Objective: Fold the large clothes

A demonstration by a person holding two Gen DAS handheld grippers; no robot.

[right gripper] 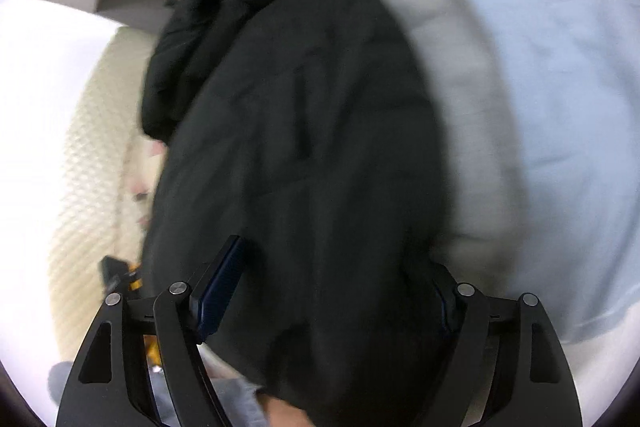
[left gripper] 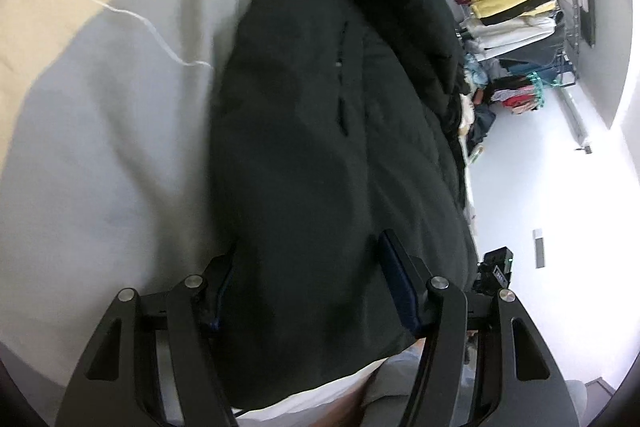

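Note:
A large dark green padded jacket [left gripper: 320,131] lies lengthwise on a bed with grey and cream bedding [left gripper: 100,147]. My left gripper [left gripper: 308,275] is open wide, its jaws straddling the jacket's near end; the left finger is partly hidden under the cloth. In the right wrist view the same jacket [right gripper: 304,147] fills the middle, blurred. My right gripper [right gripper: 332,291] is open wide too, with the jacket's near end bulging between its fingers. The jacket's hood end lies far from both grippers.
A clothes rack [left gripper: 516,7] with yellow, white and dark garments stands at the right beyond the bed edge. White floor [left gripper: 540,187] runs along that side. Light blue bedding [right gripper: 560,107] lies right of the jacket, and a cream textured mattress edge [right gripper: 88,167] lies left.

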